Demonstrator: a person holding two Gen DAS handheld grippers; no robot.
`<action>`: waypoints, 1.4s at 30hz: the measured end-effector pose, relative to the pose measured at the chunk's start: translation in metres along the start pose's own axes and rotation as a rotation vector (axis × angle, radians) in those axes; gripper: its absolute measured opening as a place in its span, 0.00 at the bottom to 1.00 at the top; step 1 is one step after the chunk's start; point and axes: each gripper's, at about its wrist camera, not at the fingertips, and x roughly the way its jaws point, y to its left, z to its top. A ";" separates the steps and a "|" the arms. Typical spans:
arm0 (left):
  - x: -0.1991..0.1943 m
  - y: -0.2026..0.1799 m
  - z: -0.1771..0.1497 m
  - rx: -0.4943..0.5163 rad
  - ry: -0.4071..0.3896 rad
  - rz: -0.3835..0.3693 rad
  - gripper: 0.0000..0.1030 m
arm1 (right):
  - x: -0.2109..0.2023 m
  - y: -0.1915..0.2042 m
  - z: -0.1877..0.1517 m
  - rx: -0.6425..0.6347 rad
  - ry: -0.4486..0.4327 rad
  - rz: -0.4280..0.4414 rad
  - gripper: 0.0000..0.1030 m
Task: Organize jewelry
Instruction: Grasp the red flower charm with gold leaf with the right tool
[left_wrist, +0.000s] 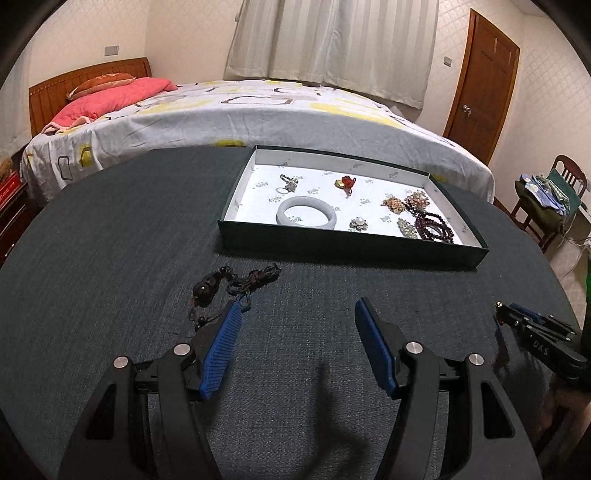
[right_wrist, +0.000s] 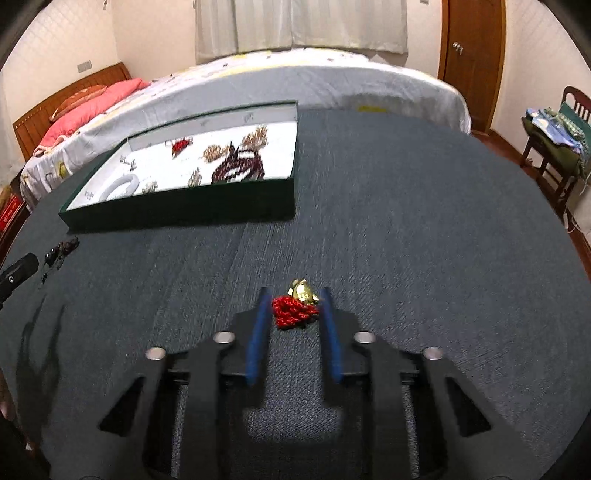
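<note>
We see a gold charm on a bunched red cord (right_wrist: 295, 308) lying on the cloth between the tips of the right claw (right_wrist: 293, 301), the charm at the far end; whether the pads touch it we cannot tell. A dark beaded cord necklace (left_wrist: 225, 286) lies tangled just ahead of the left claw (left_wrist: 297, 310), touching its left fingertip (left_wrist: 231, 314).
</note>
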 end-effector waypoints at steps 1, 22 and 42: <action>0.001 0.000 0.000 0.001 0.003 0.001 0.61 | 0.000 -0.001 0.000 0.004 0.003 0.002 0.23; 0.023 0.038 -0.002 -0.067 0.062 0.073 0.61 | -0.010 0.014 0.002 -0.016 -0.023 0.069 0.13; 0.039 0.064 0.014 -0.047 0.088 0.075 0.61 | -0.005 0.021 0.003 -0.019 -0.016 0.097 0.13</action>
